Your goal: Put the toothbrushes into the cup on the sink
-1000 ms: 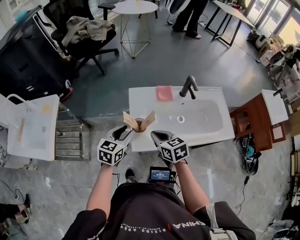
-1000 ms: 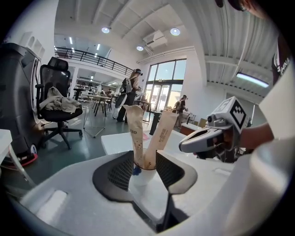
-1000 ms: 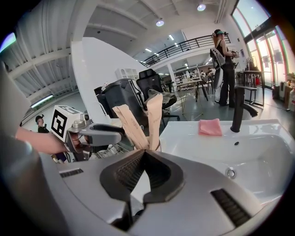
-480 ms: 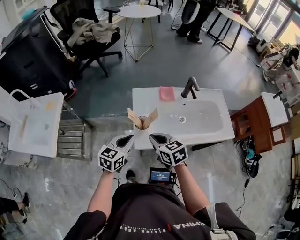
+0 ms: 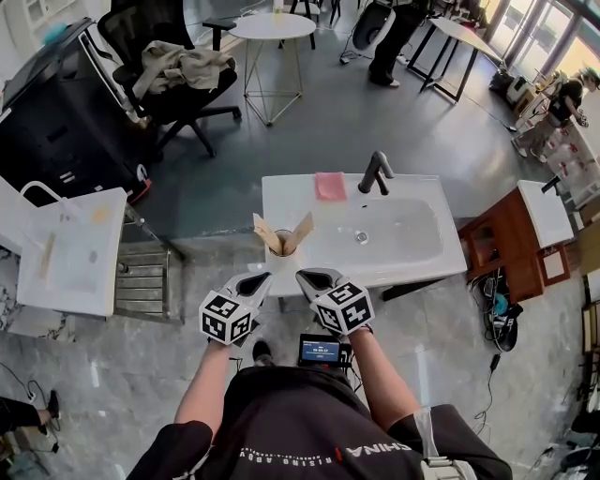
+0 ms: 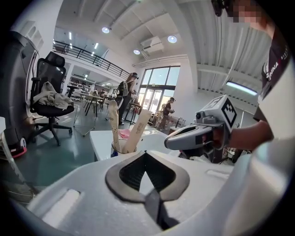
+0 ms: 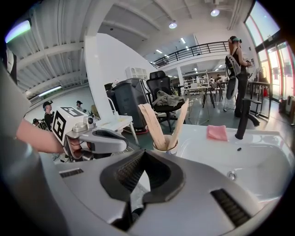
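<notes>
A cup (image 5: 278, 253) stands on the front left corner of the white sink (image 5: 412, 262). Two paper-wrapped toothbrushes lean apart in it like a V: one to the left (image 5: 264, 234), one to the right (image 5: 300, 230). My left gripper (image 5: 259, 279) hangs just in front of the sink edge, left of the cup; its jaws have just closed and are shut with nothing between them. My right gripper (image 5: 313, 277) is beside it, also shut and empty. Both point at the cup (image 6: 115, 148) (image 7: 166, 148) from a short distance.
A black faucet (image 5: 377, 172) and a pink cloth (image 5: 329, 186) are at the sink's back. A second white basin (image 5: 66, 253) stands to the left, a brown cabinet (image 5: 511, 246) to the right. An office chair (image 5: 164, 66) and a round table (image 5: 272, 26) stand beyond.
Both grippers have drawn back from the cup toward the person. The left gripper's jaws, open beside the cup a second ago, are now shut. Both toothbrushes stay in the cup.
</notes>
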